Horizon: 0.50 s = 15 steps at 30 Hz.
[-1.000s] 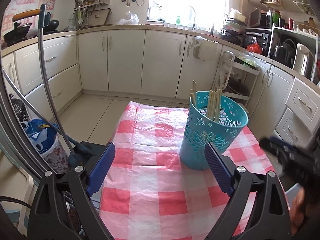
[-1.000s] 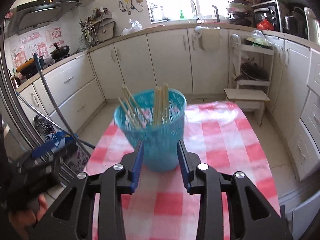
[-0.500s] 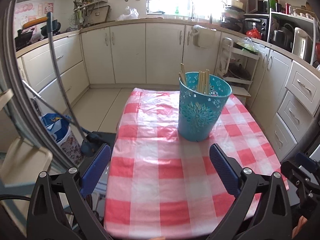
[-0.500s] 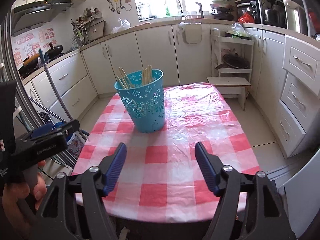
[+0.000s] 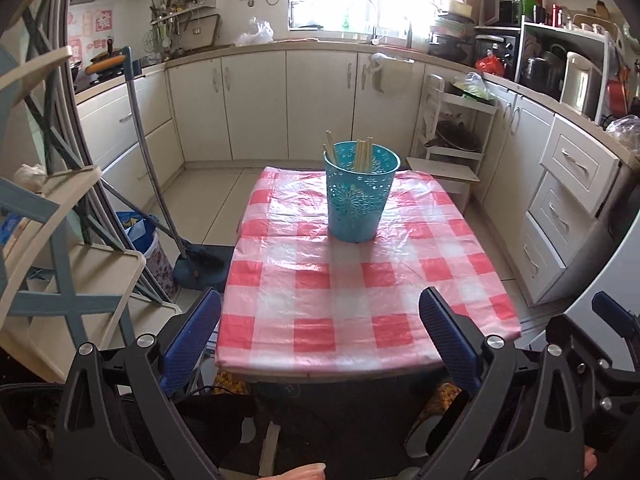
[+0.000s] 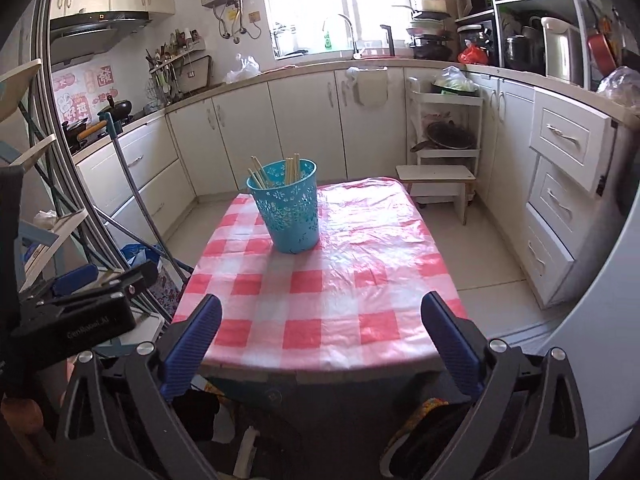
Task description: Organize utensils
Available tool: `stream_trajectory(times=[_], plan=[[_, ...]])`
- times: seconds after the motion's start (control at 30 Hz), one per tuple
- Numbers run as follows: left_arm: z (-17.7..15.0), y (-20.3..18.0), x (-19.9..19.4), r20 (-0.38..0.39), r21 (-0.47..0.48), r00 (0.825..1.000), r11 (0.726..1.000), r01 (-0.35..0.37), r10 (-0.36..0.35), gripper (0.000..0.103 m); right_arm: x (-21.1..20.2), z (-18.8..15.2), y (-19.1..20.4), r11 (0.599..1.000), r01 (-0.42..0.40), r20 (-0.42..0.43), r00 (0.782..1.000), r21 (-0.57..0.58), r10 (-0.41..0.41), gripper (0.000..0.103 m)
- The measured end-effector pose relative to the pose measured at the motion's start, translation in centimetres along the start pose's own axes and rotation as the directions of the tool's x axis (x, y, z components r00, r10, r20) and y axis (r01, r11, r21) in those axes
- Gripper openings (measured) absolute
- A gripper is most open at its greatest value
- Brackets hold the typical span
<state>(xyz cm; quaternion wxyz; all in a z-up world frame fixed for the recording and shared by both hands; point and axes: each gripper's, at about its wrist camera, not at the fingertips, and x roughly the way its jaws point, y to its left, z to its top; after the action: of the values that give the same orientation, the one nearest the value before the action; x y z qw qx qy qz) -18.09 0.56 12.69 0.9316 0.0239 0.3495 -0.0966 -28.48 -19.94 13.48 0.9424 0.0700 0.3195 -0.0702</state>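
Both grippers have pulled back from the table, the left gripper [image 5: 320, 336] gaping wide and empty, the right gripper [image 6: 320, 336] still opening on nothing, leaving the teal basket [image 5: 357, 196] of chopsticks [image 5: 362, 154] upright on the checked tablecloth [image 5: 352, 288], apparently finished.

**Readable text: one faint mark only**

- Left gripper [image 6: 100, 280], seen in the right wrist view: pale lettering printed on its black body. It starts with something like "Gen", the rest is too blurred to read.
- Wall stickers [image 6: 86, 94] by the stove: pink and red, with white characters on them. Too small and soft to read in either view.
- Green bottle [image 6: 328, 42] on the window sill: it has a label, but the print is illegible.
- Appliances on the right-hand shelves: no brand mark can be made out.
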Motion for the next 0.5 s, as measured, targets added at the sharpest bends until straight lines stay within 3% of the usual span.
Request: stream_trajectory(times=[0.37, 0.5], plan=[[-3.4, -2.1, -8.1, 0.054, 0.076, 0.997, 0.995, -0.067, 0.063, 0.095, -6.9, -4.4, -0.1, 0.997, 0.011, -0.050, 0.999, 0.081, -0.007, 0.096], [-4.5, -2.5, -9.9, 0.044, 0.092, 0.998, 0.994, -0.052, 0.048, 0.095, -8.9, -6.0, 0.7, 0.995, -0.012, -0.034, 0.999, 0.104, 0.015, 0.096]])
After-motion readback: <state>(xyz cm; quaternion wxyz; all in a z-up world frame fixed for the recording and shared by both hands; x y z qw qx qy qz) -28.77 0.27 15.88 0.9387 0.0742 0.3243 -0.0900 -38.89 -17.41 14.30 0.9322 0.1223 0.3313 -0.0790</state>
